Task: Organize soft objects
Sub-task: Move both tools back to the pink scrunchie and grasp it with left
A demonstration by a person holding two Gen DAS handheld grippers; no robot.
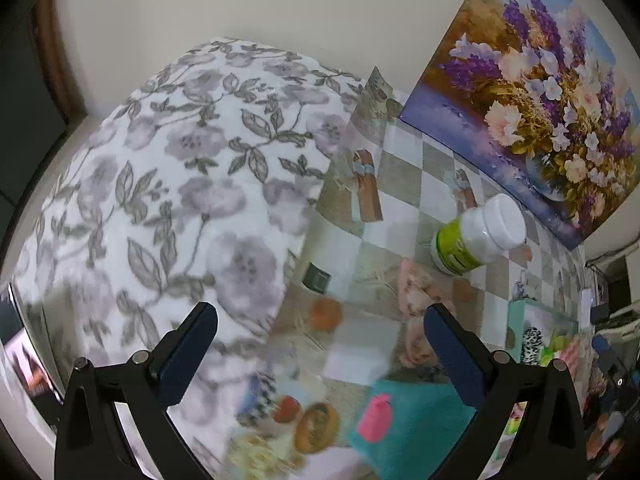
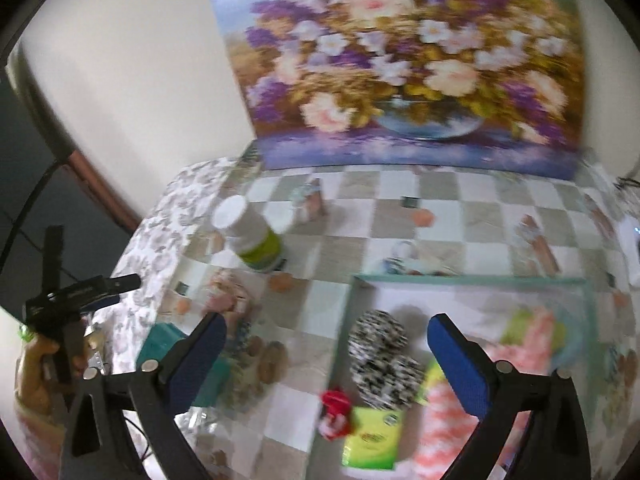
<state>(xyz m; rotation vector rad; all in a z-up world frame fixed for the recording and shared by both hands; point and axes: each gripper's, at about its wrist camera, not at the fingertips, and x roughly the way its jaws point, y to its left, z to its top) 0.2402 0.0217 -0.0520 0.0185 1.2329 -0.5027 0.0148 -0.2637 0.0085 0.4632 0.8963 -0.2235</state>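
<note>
Left wrist view: the left gripper (image 1: 320, 344) has its jaws spread wide with nothing between them. Beyond the left jaw lies a big floral fabric bundle (image 1: 168, 184) on the checkered desk (image 1: 400, 176). Ahead of the right jaw stands a white-capped bottle (image 1: 478, 236) with a green label, and under that jaw, close in, lies a teal cloth (image 1: 416, 424) bearing a pink patch, blurred. A flower painting (image 1: 536, 92) leans against the wall far ahead to the right.

From the right wrist, the right gripper (image 2: 326, 350) is likewise parted and empty. Between its jaws, inside a teal-rimmed tray (image 2: 472, 279), lie two black-and-white speckled soft balls (image 2: 382, 360), touching. Nearer in sit a red soft item (image 2: 335, 412) and a green packet (image 2: 374, 436); a pink-and-white cloth (image 2: 448, 432) lies under the right jaw.
</note>
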